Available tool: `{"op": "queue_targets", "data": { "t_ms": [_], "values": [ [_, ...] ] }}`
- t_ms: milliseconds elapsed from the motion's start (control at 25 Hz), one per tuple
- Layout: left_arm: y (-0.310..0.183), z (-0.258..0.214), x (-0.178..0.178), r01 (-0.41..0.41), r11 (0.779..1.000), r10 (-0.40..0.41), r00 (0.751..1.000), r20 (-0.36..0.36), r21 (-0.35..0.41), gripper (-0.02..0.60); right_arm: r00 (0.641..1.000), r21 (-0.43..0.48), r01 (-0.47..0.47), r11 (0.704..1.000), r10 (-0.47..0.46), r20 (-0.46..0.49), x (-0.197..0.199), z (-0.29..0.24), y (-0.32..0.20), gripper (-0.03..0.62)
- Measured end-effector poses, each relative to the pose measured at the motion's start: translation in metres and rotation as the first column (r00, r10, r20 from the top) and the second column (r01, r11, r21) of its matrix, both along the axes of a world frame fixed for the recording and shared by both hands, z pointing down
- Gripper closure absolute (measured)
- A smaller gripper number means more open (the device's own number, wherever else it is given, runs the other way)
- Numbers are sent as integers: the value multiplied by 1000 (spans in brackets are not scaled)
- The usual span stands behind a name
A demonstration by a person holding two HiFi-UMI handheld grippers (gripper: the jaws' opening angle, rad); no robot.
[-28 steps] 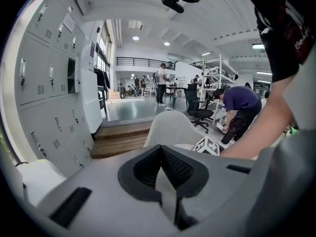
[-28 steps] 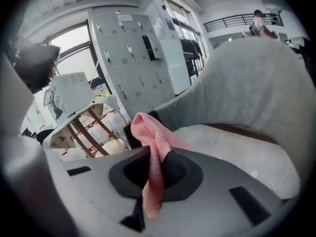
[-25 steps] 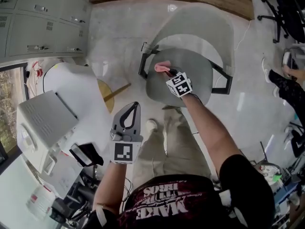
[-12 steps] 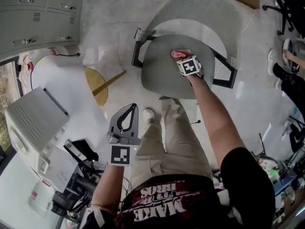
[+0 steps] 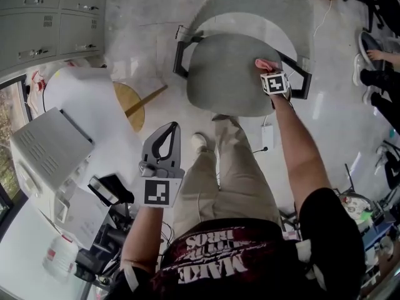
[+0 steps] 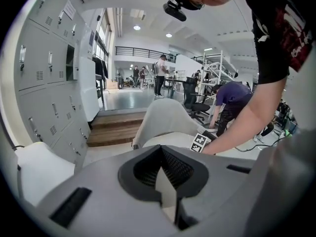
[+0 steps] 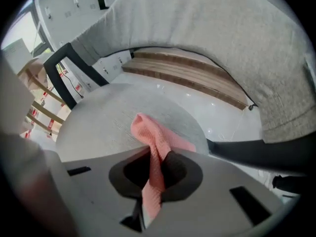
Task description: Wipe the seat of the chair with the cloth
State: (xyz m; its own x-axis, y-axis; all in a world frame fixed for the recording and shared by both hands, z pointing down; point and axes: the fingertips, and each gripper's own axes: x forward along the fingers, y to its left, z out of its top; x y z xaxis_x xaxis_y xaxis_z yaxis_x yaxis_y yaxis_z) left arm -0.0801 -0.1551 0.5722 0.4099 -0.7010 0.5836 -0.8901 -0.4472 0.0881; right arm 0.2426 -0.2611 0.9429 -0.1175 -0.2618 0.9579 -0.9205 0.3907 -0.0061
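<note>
The grey chair seat [image 5: 225,74] lies ahead of me in the head view, with its curved backrest [image 5: 262,5] behind it and black armrests [image 5: 180,55] at the sides. My right gripper [image 5: 267,69] is shut on a pink cloth [image 5: 265,63] and presses it on the seat's right edge. In the right gripper view the cloth [image 7: 157,142] bunches out between the jaws onto the seat [image 7: 98,127]. My left gripper [image 5: 171,130] hangs shut and empty near my left leg, apart from the chair. Its view shows its jaws [image 6: 165,181] closed together, the chair [image 6: 163,120] beyond.
Left of the chair stand a white rounded object [image 5: 87,99], a round wooden piece [image 5: 129,107] and a grey box [image 5: 47,149]. Grey lockers [image 5: 44,11] line the far left. A cable and adapter [image 5: 266,135] lie on the floor. Another person's shoes [image 5: 375,74] are at the right.
My right gripper has swept the pink cloth across the seat from its left-middle to its right edge. The left gripper has stayed by my leg.
</note>
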Motion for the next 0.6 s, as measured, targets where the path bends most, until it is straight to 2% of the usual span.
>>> {"op": "queue_targets", "data": {
  "t_ms": [120, 240, 360, 480, 600],
  "values": [
    [5, -1, -1, 2, 1000, -2, 1000, -2, 3, 580, 988, 65, 106, 992, -113, 108, -71, -11, 0, 563],
    [11, -1, -3, 4, 1000, -4, 1000, 1, -1, 581, 951, 79, 217, 973, -229, 208, -155, -17, 13, 563],
    [19, 0, -5, -2, 1000, 2, 1000, 8, -2, 581, 914, 77, 306, 949, -315, 257, -221, -18, 28, 563],
    [29, 4, -11, 10, 1000, -10, 1000, 17, -25, 580, 889, 49, 380, 924, -379, 258, -255, -11, 44, 563],
    [37, 10, -18, 25, 999, -24, 999, 30, -41, 581, 866, 20, 463, 886, -457, 202, -254, 2, 57, 563]
  ]
}}
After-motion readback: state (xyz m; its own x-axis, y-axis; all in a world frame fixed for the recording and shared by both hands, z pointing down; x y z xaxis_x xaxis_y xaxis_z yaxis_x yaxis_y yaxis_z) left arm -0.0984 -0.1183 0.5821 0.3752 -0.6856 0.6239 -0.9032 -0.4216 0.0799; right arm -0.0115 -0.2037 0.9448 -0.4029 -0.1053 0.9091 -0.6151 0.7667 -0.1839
